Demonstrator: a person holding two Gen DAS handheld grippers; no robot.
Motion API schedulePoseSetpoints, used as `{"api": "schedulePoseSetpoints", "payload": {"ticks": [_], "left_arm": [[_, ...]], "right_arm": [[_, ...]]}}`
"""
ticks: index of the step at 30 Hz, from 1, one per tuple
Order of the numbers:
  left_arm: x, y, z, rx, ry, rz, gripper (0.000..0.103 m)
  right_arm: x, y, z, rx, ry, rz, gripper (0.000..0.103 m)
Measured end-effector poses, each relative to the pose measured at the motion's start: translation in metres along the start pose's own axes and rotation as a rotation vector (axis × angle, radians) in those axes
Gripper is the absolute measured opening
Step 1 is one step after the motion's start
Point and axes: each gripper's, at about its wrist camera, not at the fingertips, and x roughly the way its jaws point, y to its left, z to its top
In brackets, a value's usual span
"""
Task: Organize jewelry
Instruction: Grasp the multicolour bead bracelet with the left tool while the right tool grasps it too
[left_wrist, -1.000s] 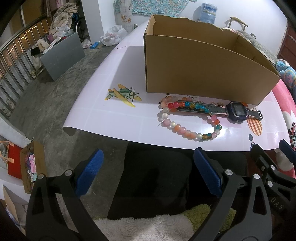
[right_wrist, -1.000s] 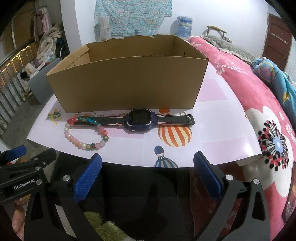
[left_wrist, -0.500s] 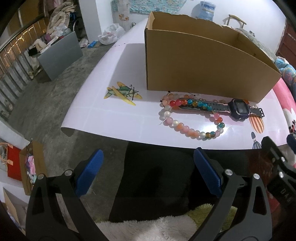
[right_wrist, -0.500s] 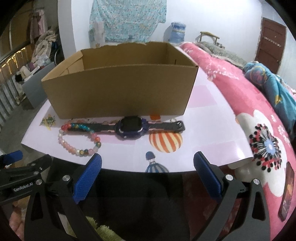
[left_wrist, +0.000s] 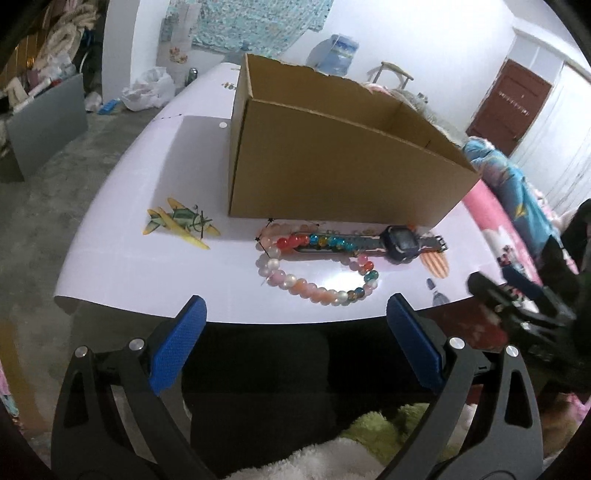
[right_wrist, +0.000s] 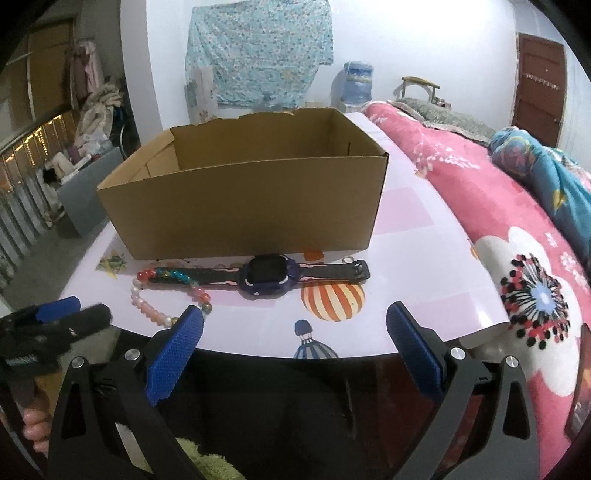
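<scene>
Your left gripper (left_wrist: 295, 338) is spread wide, holding nothing, short of the near edge of the table (left_wrist: 122, 221). Your right gripper (right_wrist: 294, 345) is also spread wide and empty, at the same edge.

The bracelet (left_wrist: 314, 269) lies on the table just ahead of the left gripper, its far side draped over the strap of the watch (right_wrist: 267, 278). The watch lies flat, face up, just in front of the box (right_wrist: 243, 206). The box stands open-topped; nothing shows inside it.

A plane print (left_wrist: 181, 223) marks the sheet left of the bracelet, a balloon print (right_wrist: 332, 299) beside the watch.
</scene>
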Motion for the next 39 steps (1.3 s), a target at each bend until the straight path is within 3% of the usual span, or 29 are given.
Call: {"api": "schedulePoseSetpoints", "payload": {"ticks": [3,7,11,13,17,25,33,35,39], "left_arm": [[-0.012,0.006,0.002,0.001,-0.018,-0.065,0.095],[-0.019,0.001,0.006,0.052,-0.067,-0.016,0.094],[-0.013,0.001,0.016,0.081,-0.065,-0.005,0.093],[-0.006,0.000,0.021,0.110,-0.056,0.000,0.072],[0.015,-0.001,0.028,0.142,0.007,0.001,0.049],[0.050,-0.001,0.032,0.198,0.129,0.061,0.031],[0.059,0.005,0.036,0.190,0.164,0.065,0.028],[0.060,0.004,0.037,0.199,0.168,0.071,0.028],[0.064,-0.003,0.034,0.230,0.178,0.092,0.020]], "right_arm": [[0.015,0.008,0.002,-0.008,0.075,0.087,0.097],[0.030,0.018,0.005,0.006,0.141,0.216,0.096],[0.041,0.023,0.012,0.047,0.177,0.317,0.083],[0.049,0.023,0.015,0.070,0.201,0.344,0.075],[0.067,0.026,0.017,0.087,0.254,0.353,0.061],[0.092,0.043,0.021,0.040,0.302,0.366,0.044],[0.104,0.059,0.022,-0.056,0.303,0.316,0.031],[0.105,0.061,0.023,-0.078,0.300,0.296,0.023],[0.106,0.062,0.023,-0.094,0.299,0.287,0.015]]}}
